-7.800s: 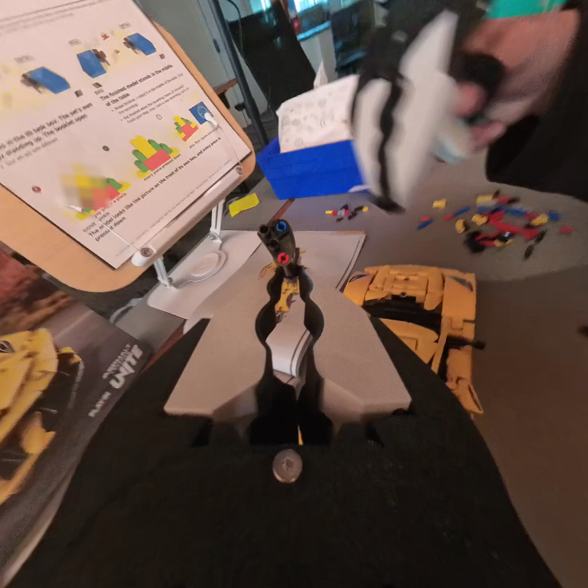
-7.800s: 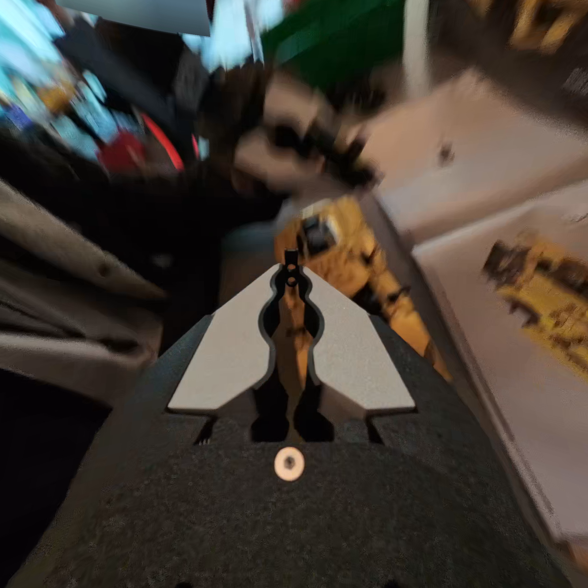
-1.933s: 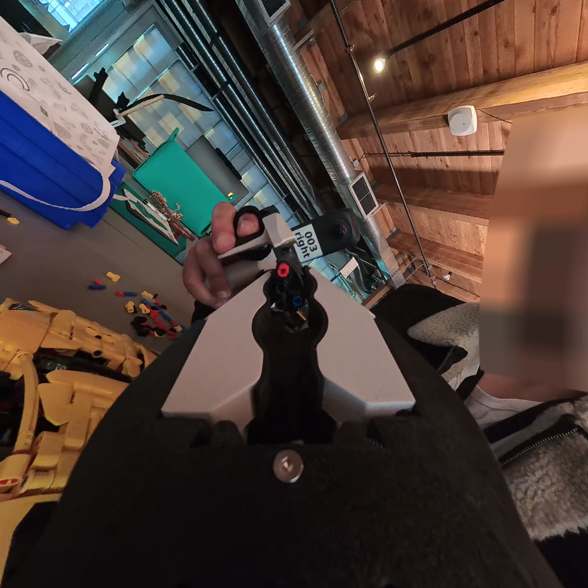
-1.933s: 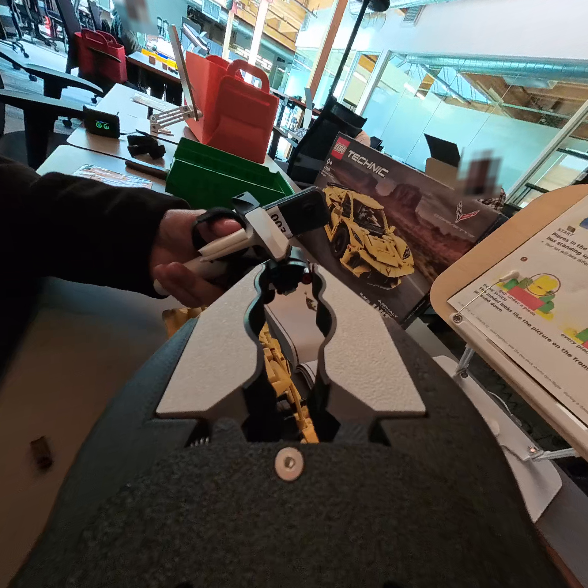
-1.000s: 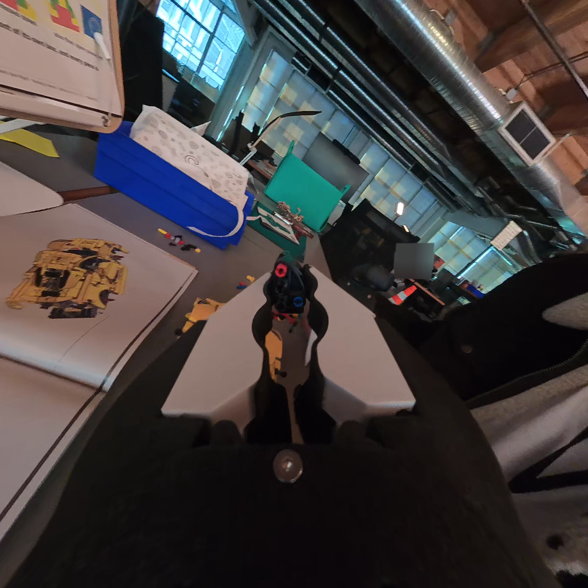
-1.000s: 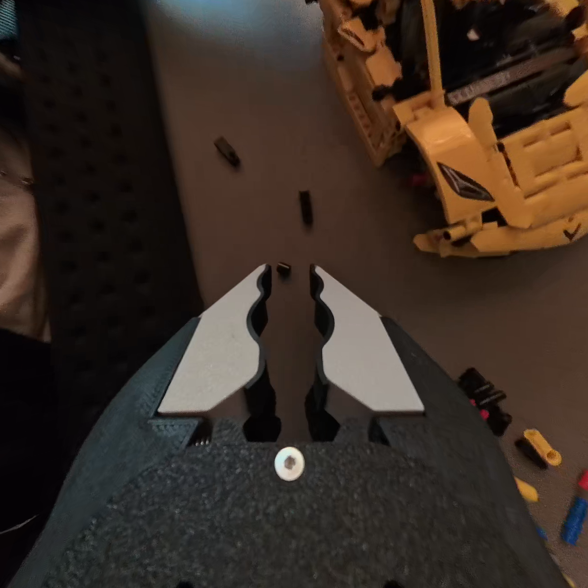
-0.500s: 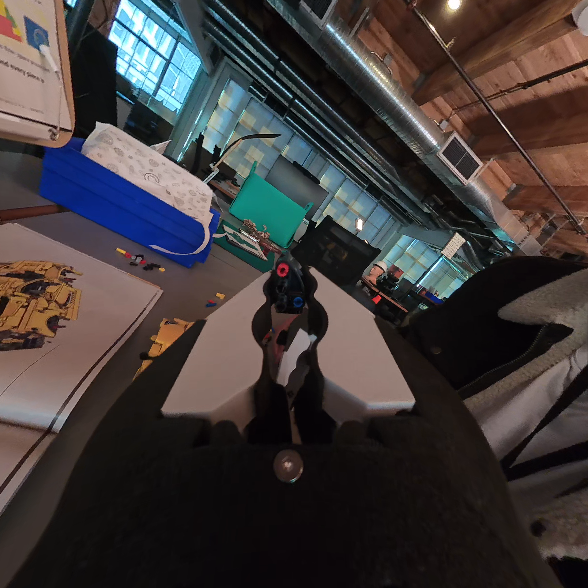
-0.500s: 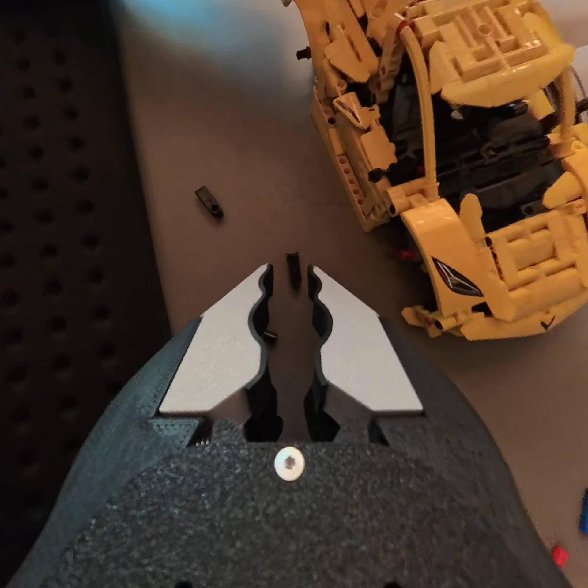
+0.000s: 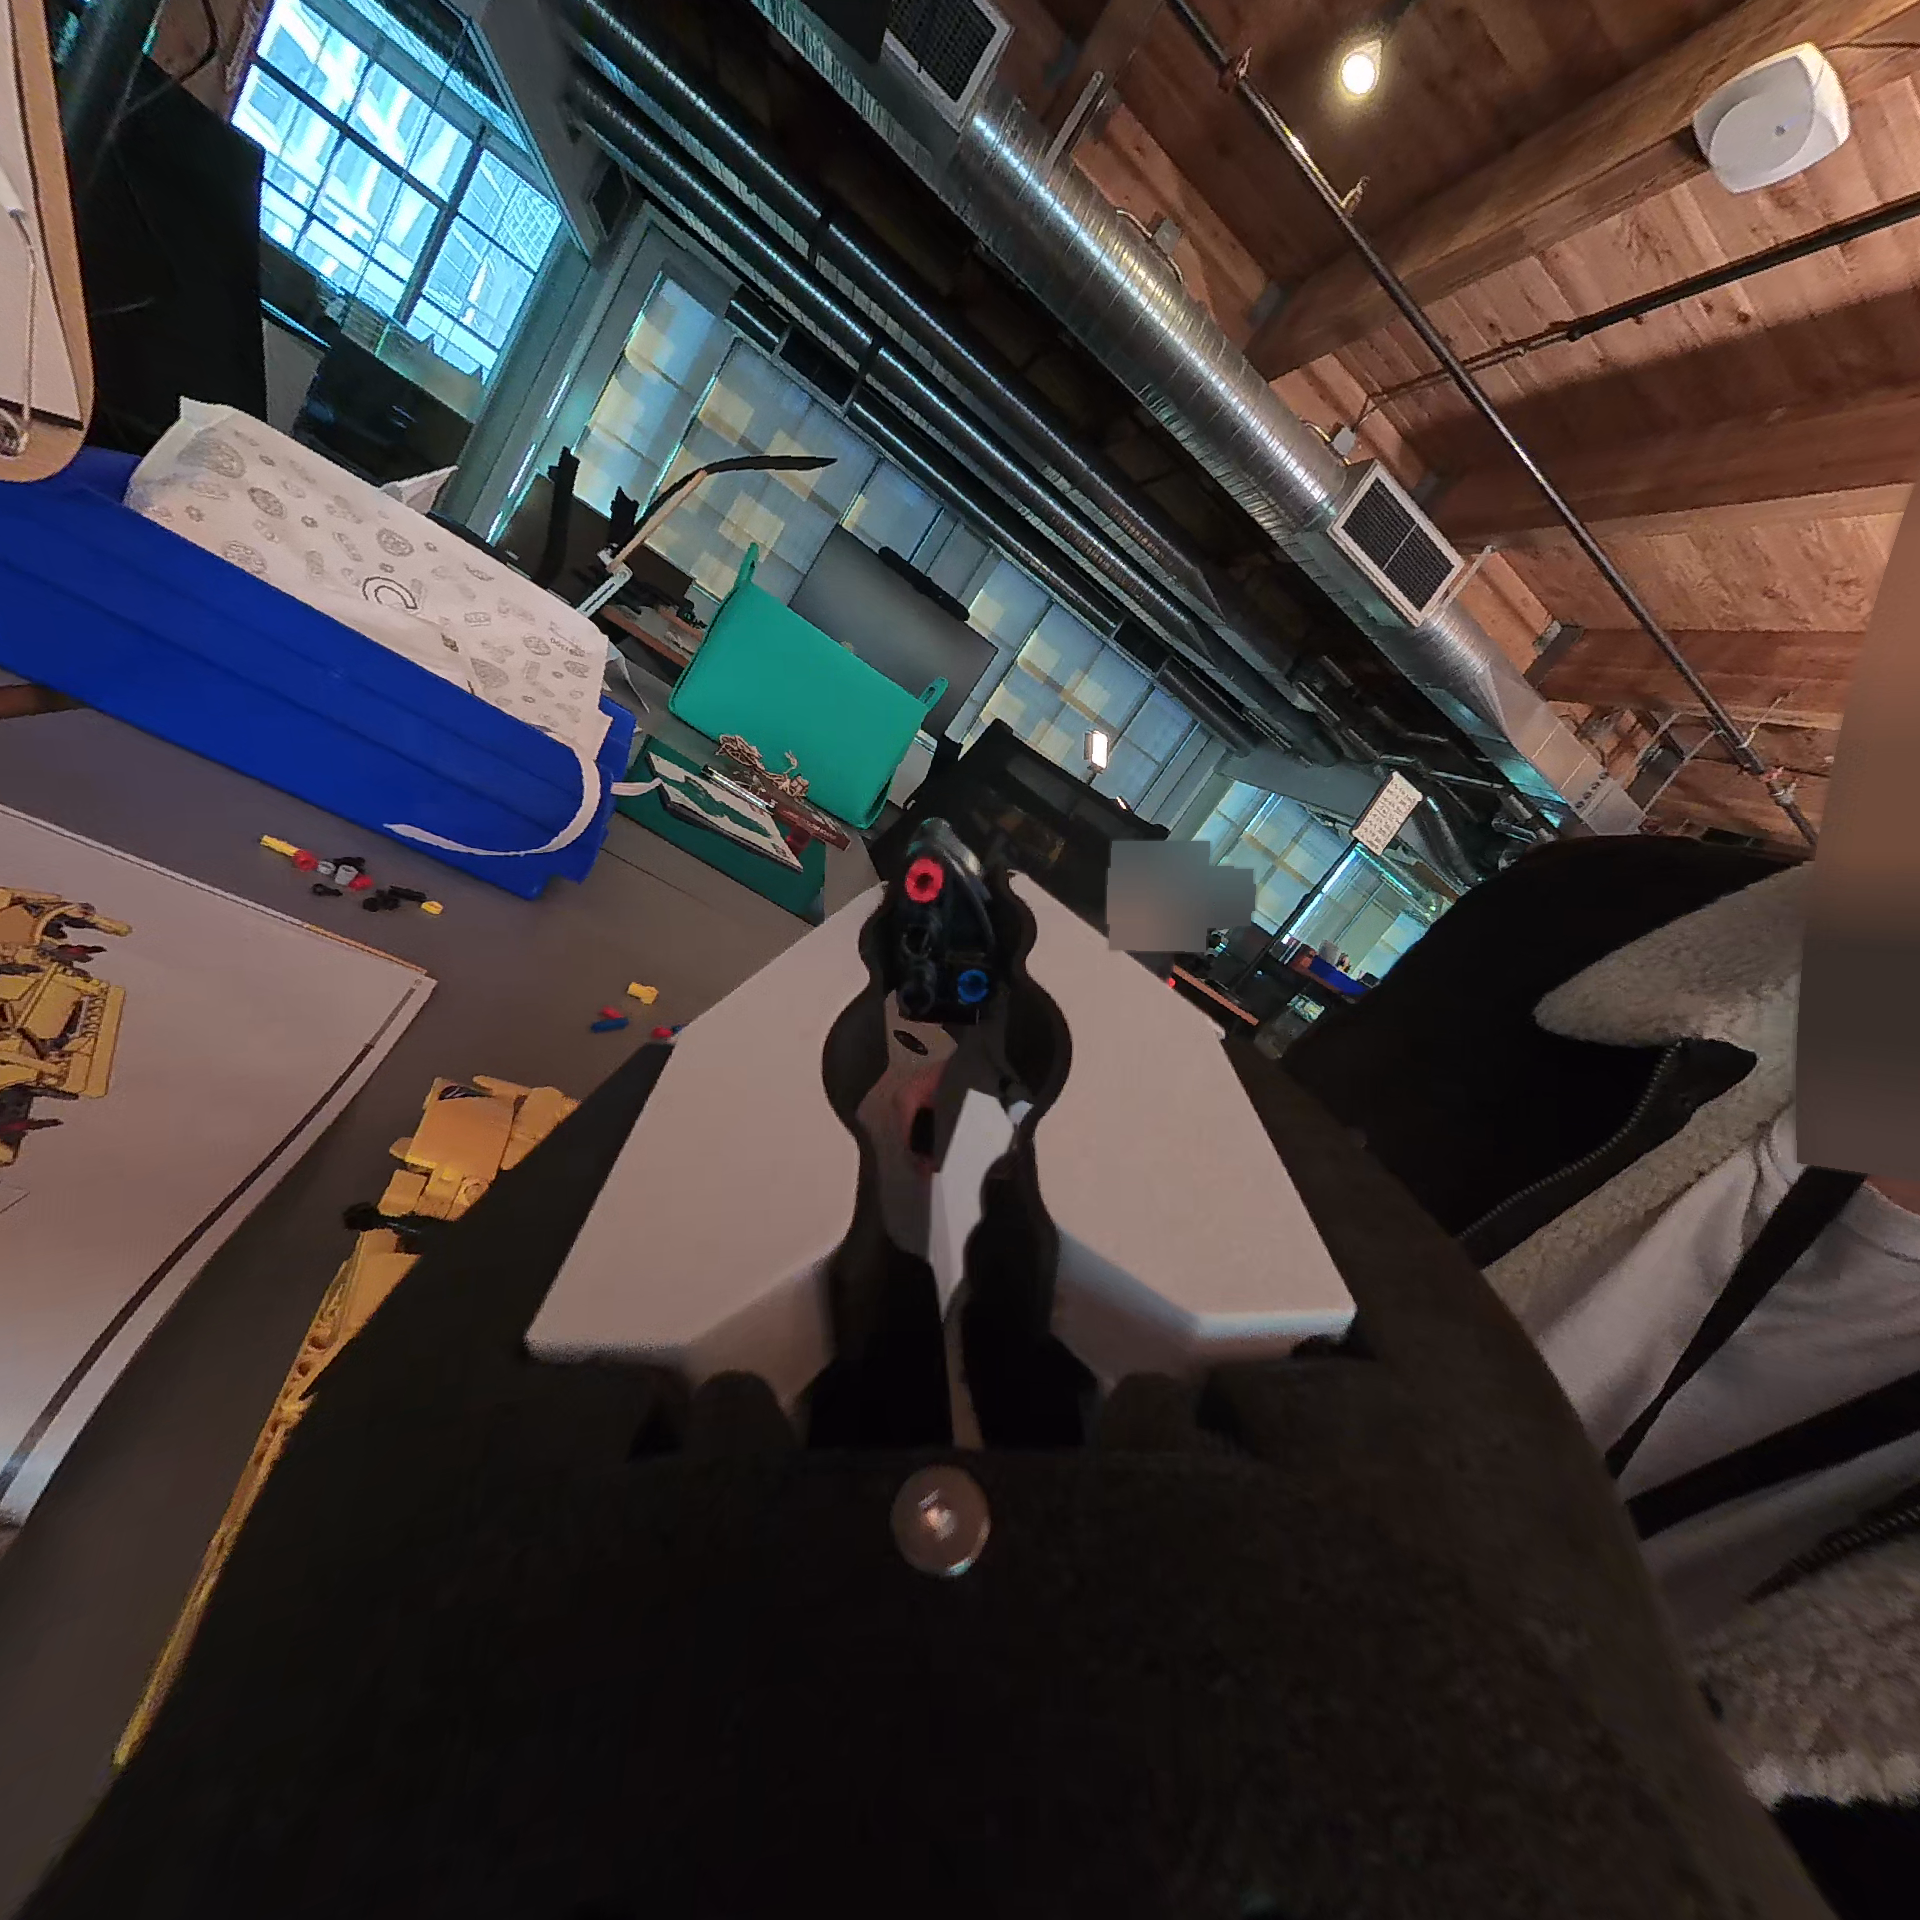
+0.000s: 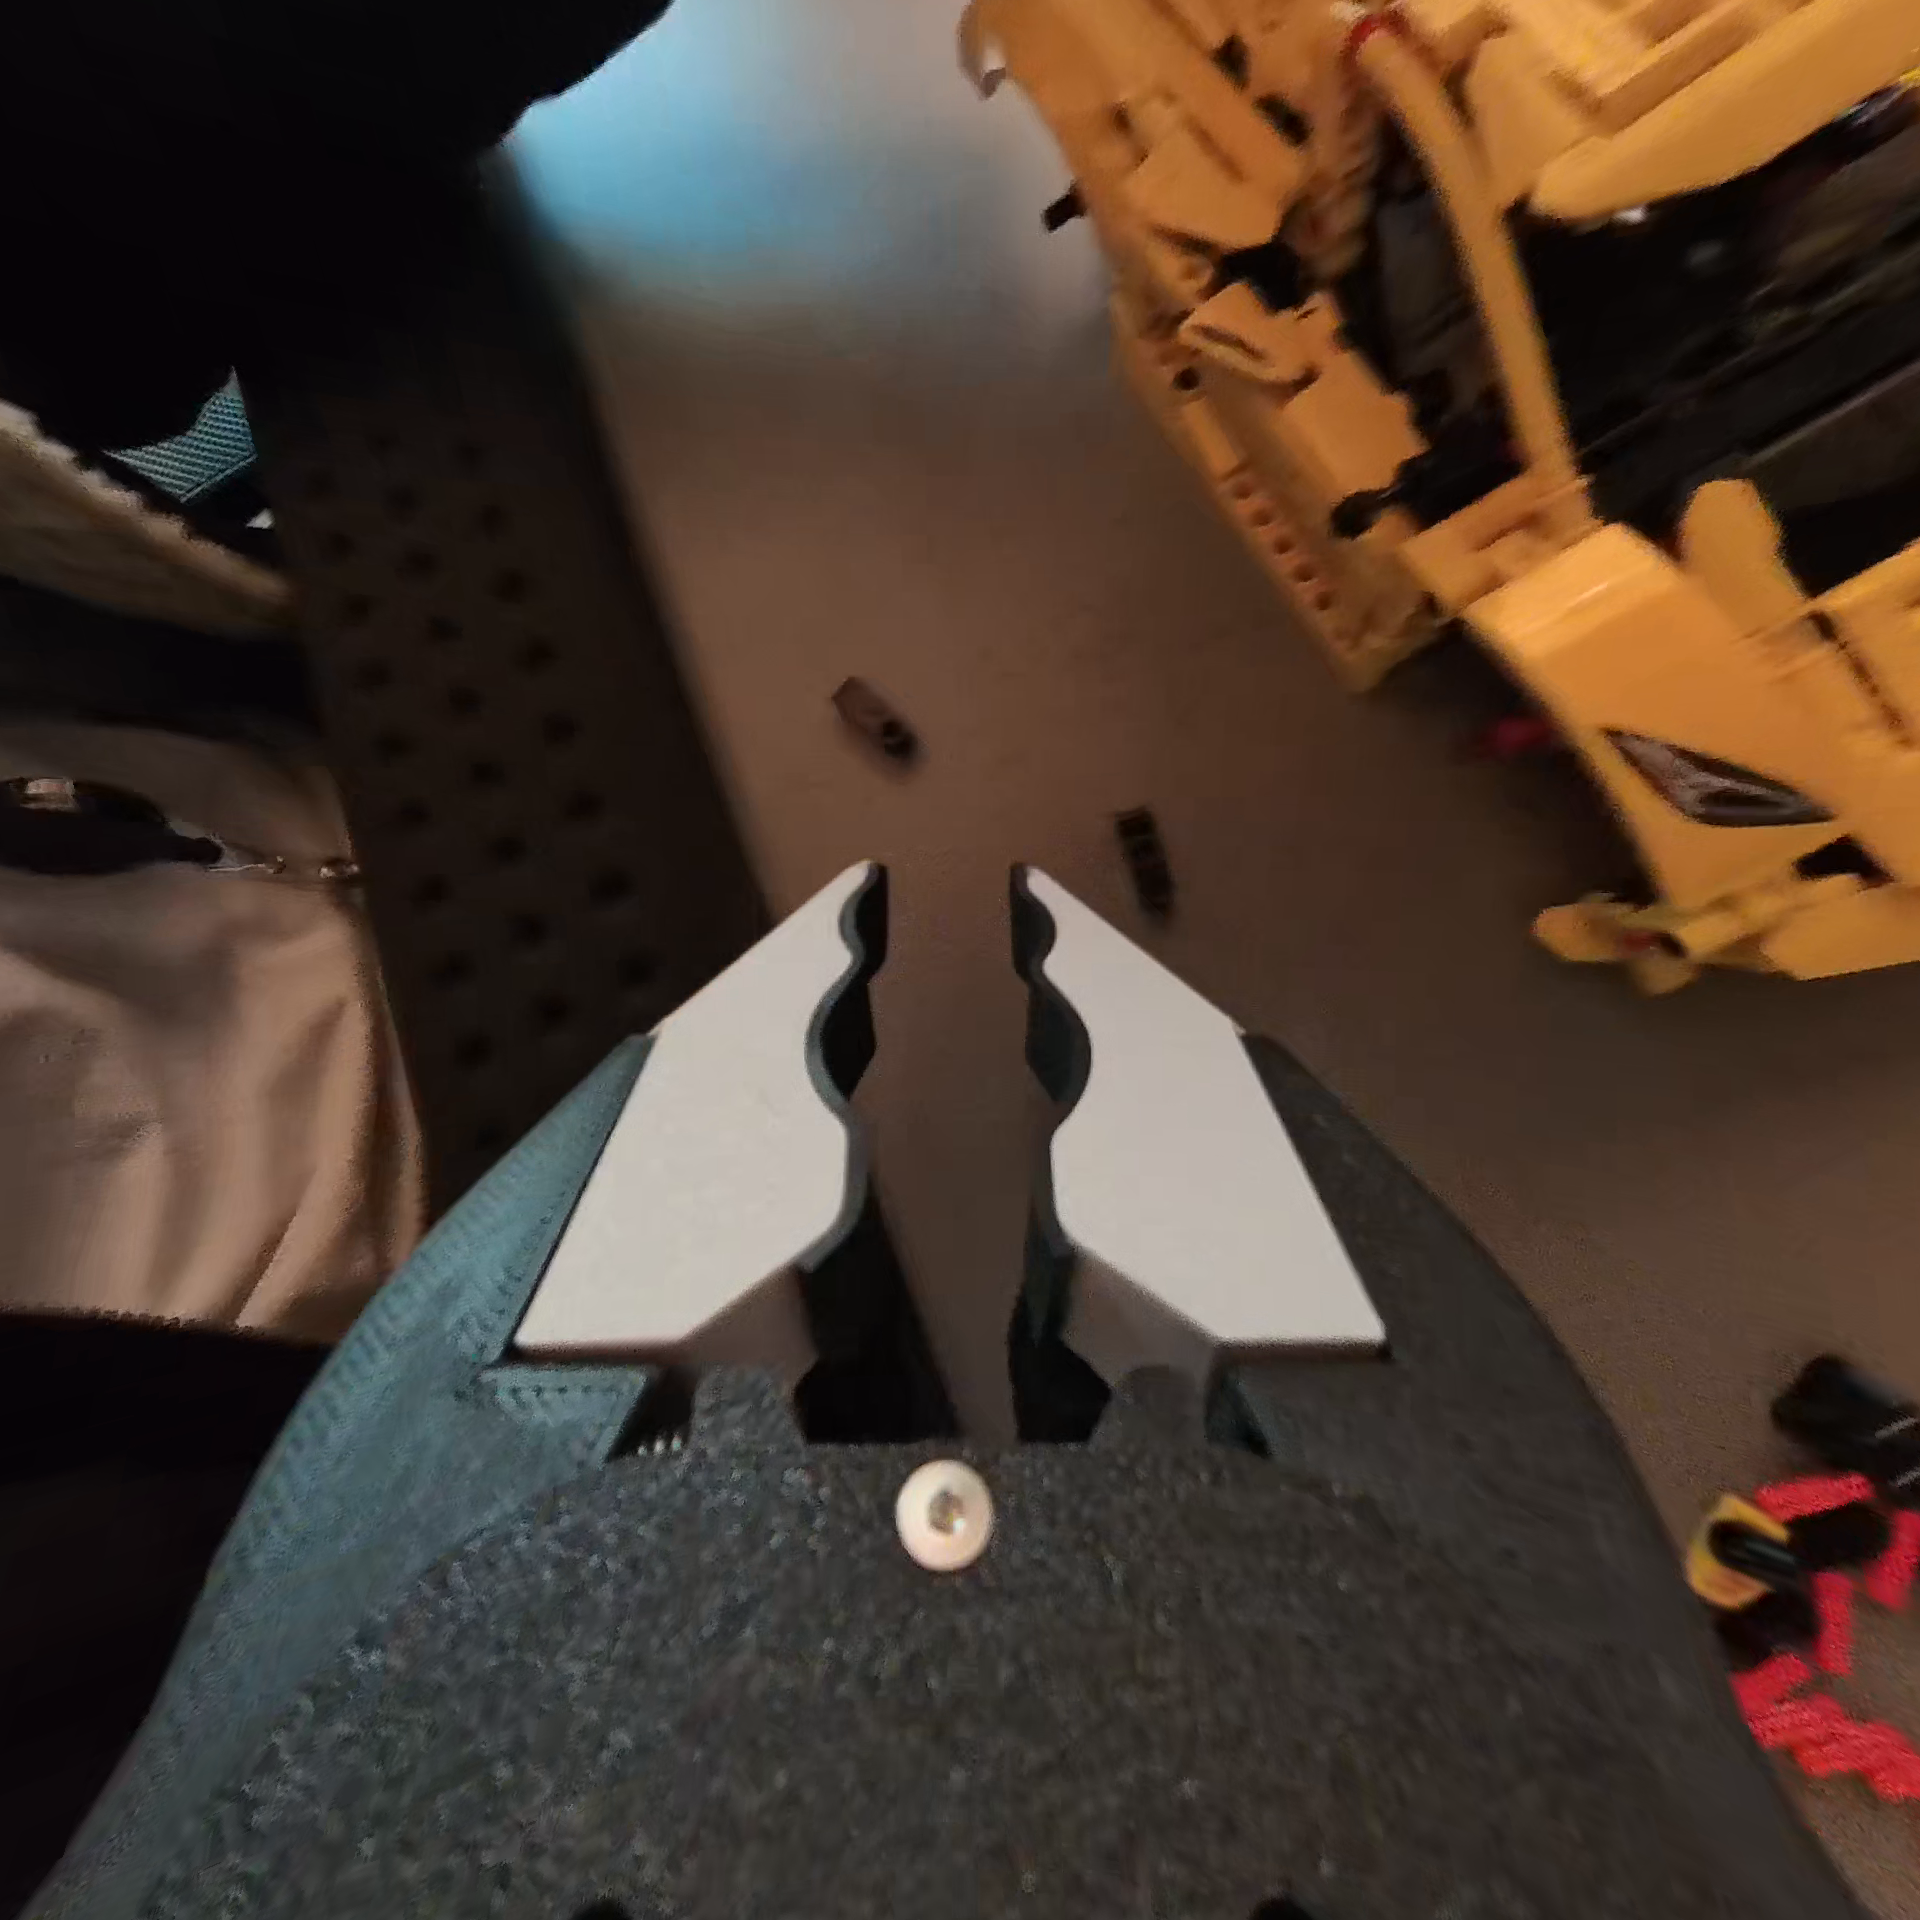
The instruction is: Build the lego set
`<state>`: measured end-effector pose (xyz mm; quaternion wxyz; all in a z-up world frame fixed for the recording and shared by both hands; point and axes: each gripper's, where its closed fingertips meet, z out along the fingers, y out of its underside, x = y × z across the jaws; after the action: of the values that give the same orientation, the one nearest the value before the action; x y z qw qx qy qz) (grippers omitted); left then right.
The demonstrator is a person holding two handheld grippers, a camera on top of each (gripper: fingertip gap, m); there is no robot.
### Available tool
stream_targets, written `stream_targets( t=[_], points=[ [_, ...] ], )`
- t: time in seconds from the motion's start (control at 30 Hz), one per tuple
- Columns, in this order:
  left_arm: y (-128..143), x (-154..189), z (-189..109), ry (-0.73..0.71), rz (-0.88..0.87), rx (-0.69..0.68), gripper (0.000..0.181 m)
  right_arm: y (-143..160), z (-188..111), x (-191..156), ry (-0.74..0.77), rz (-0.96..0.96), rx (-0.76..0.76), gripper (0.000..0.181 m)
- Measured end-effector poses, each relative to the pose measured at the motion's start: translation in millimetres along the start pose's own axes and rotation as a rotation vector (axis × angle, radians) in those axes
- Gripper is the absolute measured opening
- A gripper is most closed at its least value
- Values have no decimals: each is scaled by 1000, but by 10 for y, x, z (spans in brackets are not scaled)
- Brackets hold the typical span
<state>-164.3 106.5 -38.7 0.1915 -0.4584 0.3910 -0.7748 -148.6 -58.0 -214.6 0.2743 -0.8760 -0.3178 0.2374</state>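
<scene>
Yellow car [image 10: 1558, 582] glossy plastic; table [image 10: 790, 436] smooth matt grey.

Yellow lego car [image 10: 1538, 436], half-built, on table

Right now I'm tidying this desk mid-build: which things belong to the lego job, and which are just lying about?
Belongs to the build:
- yellow lego car
- black piece with red and blue pins, clamped in the left hand-held gripper
- two small black pins ahead of the open right hand-held gripper
- loose red and black pieces
- open instruction booklet

Just lying about:
- blue bin
- green tote
</scene>
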Motion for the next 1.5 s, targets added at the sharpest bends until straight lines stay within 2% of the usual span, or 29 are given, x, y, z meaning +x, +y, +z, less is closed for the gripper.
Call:
stream_targets(
  t=[0.2,0.43,0.53,0.7,0.83,0.93,0.97,1.03,1.1,1.13,1.2,1.23,1.33,1.4,1.5],
  points=[
    [13,-13,17,-5,-16,-1,16,135,160,165,64,54,-49,36],
    [-24,-8,-12,-8,-18,12,15,33,209,404,98,44,-46,34],
    [-15,-9,-7,-6,-23,9,15,-9,252,421,90,46,-51,28],
    [-18,-27,-10,-13,-27,14,15,9,229,497,161,62,-67,21],
    [-21,-28,-5,-14,-23,20,15,9,242,541,238,6,-87,9],
    [-22,-3,13,-9,10,27,16,-35,255,542,254,-46,-82,7],
    [-42,16,17,-3,25,44,16,-149,204,539,262,-57,-21,7],
    [-117,127,25,59,22,106,16,-655,-46,398,176,-47,248,6],
    [-160,219,49,114,-1,143,16,-1300,-504,289,75,-64,591,6],
    [-154,240,69,123,0,145,16,-1550,-712,291,18,-35,704,6],
    [-128,238,110,114,10,139,16,-1943,-970,313,-142,33,850,5],
    [-131,231,119,108,9,147,16,-2084,-1041,407,-152,50,924,6],
    [-150,178,117,71,15,169,16,-2262,-1012,565,-194,100,1001,6],
    [-150,147,112,44,33,171,16,-2279,-929,540,-245,114,994,5],
    [-140,128,123,36,22,176,16,-2260,-855,568,-201,104,973,5]
  ],
)
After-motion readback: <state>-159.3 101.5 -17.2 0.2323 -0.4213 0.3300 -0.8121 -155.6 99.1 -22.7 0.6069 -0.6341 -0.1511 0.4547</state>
